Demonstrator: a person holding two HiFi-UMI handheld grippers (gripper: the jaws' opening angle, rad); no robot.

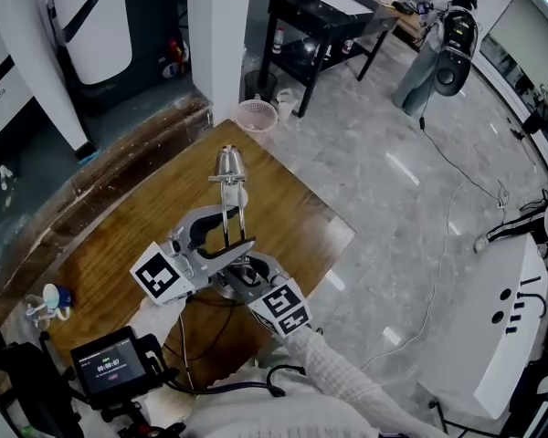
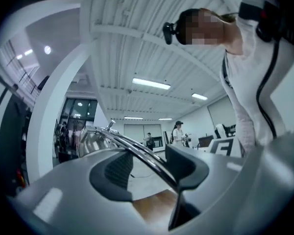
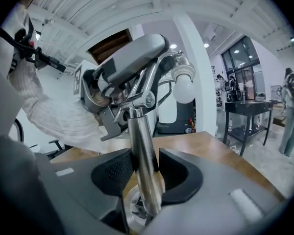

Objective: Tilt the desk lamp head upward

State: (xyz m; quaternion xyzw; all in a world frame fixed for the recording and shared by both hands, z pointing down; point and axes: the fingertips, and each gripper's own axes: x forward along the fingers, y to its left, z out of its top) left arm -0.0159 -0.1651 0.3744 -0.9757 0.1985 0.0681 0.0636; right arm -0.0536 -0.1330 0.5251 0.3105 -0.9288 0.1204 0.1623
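Note:
A chrome desk lamp stands on the wooden table (image 1: 292, 217). Its head (image 1: 228, 162) points away from me, and the bare bulb (image 3: 183, 87) shows in the right gripper view. My left gripper (image 1: 226, 233) is shut on the lamp's thin arm rods (image 2: 137, 151). The rods cross slantwise between its pads, with the shiny head (image 2: 90, 142) just beyond. Lower down, my right gripper (image 1: 248, 277) is shut on the upright post (image 3: 142, 151), both pads pressing it just above the round base (image 3: 134, 207). The left gripper's grey body (image 3: 132, 58) hangs over the post.
A white mesh basket (image 1: 256, 114) sits on the floor past the table's far corner. Near me are a small screen device (image 1: 110, 365), loose cables (image 1: 201, 336) and a little white-and-blue object (image 1: 50, 299). A black table (image 1: 329, 12) stands further off.

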